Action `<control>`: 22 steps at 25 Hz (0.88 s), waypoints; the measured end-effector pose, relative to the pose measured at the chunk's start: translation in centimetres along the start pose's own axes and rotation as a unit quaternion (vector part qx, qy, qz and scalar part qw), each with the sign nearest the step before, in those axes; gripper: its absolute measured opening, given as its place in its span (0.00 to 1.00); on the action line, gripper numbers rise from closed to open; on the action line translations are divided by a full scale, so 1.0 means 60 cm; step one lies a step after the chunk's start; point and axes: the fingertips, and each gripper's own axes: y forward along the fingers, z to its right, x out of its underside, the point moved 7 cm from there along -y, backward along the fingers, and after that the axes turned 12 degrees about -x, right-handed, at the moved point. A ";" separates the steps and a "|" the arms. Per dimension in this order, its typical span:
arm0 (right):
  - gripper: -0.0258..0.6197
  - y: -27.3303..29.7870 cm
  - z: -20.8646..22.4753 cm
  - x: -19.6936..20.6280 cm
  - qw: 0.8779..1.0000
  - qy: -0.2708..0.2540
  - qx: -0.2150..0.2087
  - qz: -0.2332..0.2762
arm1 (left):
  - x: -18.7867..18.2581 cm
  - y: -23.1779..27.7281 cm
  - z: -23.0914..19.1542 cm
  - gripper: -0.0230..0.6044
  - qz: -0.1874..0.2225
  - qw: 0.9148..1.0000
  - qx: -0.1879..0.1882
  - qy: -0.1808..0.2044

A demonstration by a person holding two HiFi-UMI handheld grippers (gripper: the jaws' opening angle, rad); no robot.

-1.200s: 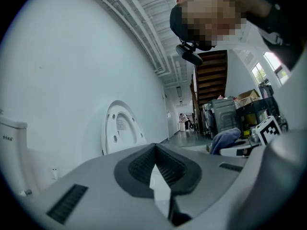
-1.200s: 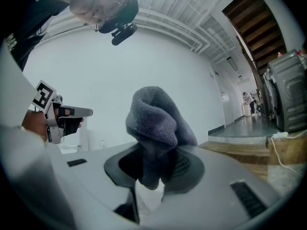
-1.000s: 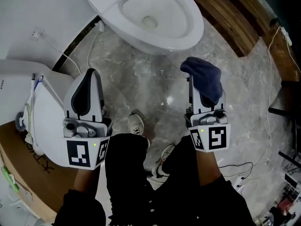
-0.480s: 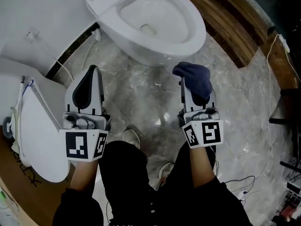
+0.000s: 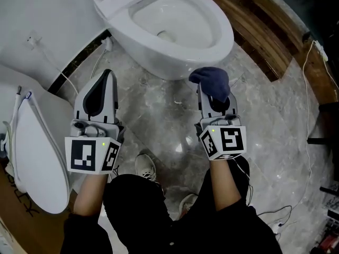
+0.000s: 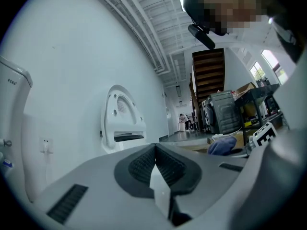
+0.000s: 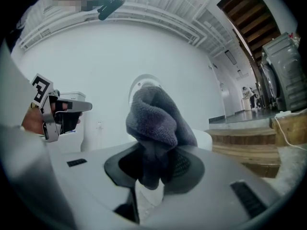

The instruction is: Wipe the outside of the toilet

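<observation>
The white toilet point(image 5: 175, 30) stands at the top of the head view with its bowl open and its lid up. My right gripper point(image 5: 207, 91) is shut on a dark blue cloth point(image 5: 211, 82), which hangs just in front of the bowl's near outer wall. In the right gripper view the cloth point(image 7: 154, 123) bunches up between the jaws, with the raised toilet lid point(image 7: 144, 82) behind it. My left gripper point(image 5: 107, 74) is shut and holds nothing, left of the bowl above the floor. The left gripper view shows the closed pads point(image 6: 156, 164) and the raised lid point(image 6: 121, 115).
A white seat or lid piece point(image 5: 34, 157) lies on the floor at the left. A wooden step point(image 5: 265, 33) runs along the right of the toilet. White cables point(image 5: 304, 89) trail over the marble floor. The person's shoes point(image 5: 145, 167) stand below the grippers.
Both grippers have moved forward toward the toilet. The cloth in the right gripper has come from well short of the bowl to just in front of its outer wall.
</observation>
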 end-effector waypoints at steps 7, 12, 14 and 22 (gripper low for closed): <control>0.19 0.029 0.007 0.052 1.000 0.012 0.010 -0.002 | 0.064 0.010 0.040 0.05 -0.016 1.000 0.026 0.007; 0.19 0.053 0.015 0.089 1.000 0.013 0.014 -0.006 | 0.084 0.001 0.062 0.05 -0.001 0.999 0.041 0.004; 0.19 0.064 0.019 0.102 1.000 0.011 0.014 -0.007 | 0.094 -0.001 0.067 0.05 0.003 0.999 0.044 0.003; 0.19 0.099 0.024 0.110 1.000 -0.007 0.020 -0.011 | 0.134 0.000 0.076 0.05 0.001 0.999 0.044 -0.009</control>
